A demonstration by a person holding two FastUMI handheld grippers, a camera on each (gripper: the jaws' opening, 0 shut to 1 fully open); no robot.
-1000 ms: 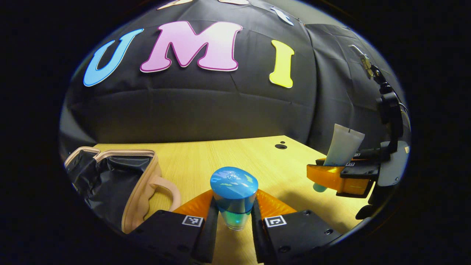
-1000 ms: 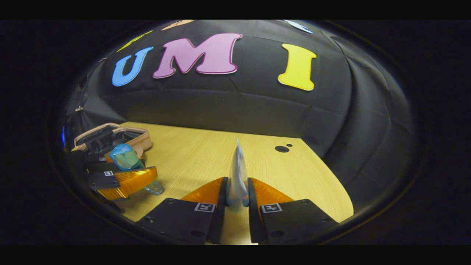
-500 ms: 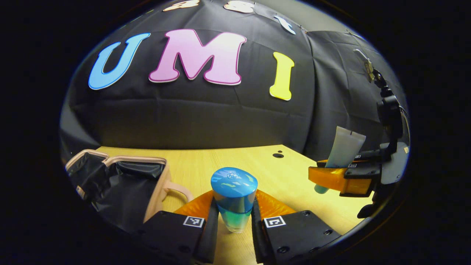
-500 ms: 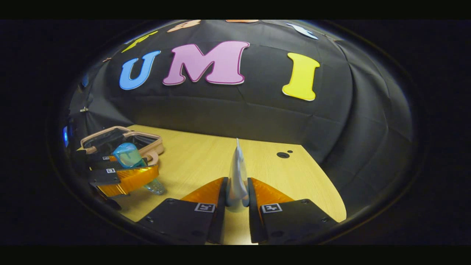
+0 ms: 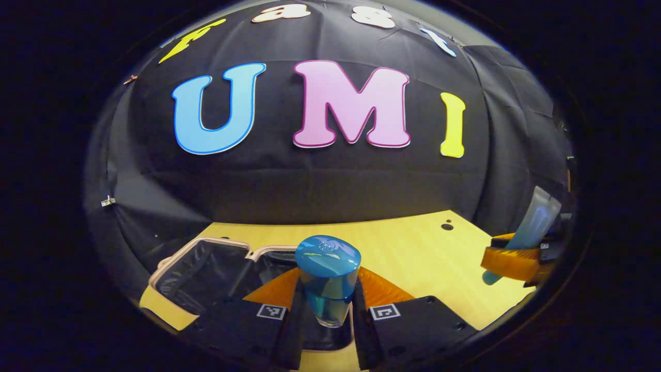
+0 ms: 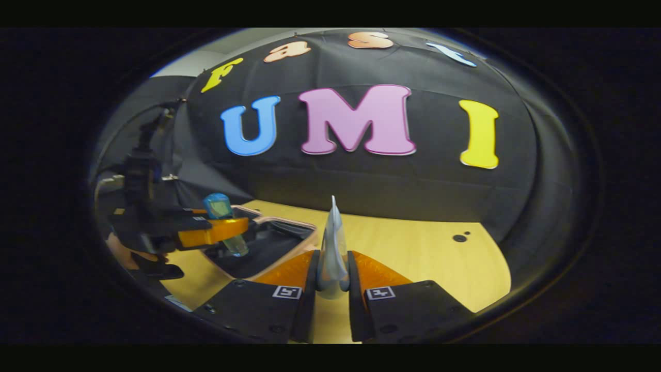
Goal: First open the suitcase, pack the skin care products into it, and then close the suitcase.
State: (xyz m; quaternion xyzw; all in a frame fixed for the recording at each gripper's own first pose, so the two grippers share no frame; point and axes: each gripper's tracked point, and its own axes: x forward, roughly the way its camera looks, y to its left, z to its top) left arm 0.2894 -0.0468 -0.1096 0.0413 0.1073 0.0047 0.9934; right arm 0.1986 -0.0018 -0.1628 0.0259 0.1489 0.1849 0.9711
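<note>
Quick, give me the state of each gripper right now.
Left gripper: shut on the blue-capped bottle, held over the open suitcase.
Right gripper: shut on the pale tube, above the table.

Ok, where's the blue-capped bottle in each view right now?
Left gripper view: blue-capped bottle at bottom centre, clamped in the left claw, above the open suitcase.
Right gripper view: same bottle at mid-left, over the suitcase.
Shared landmark: the suitcase's pale rim.
</note>
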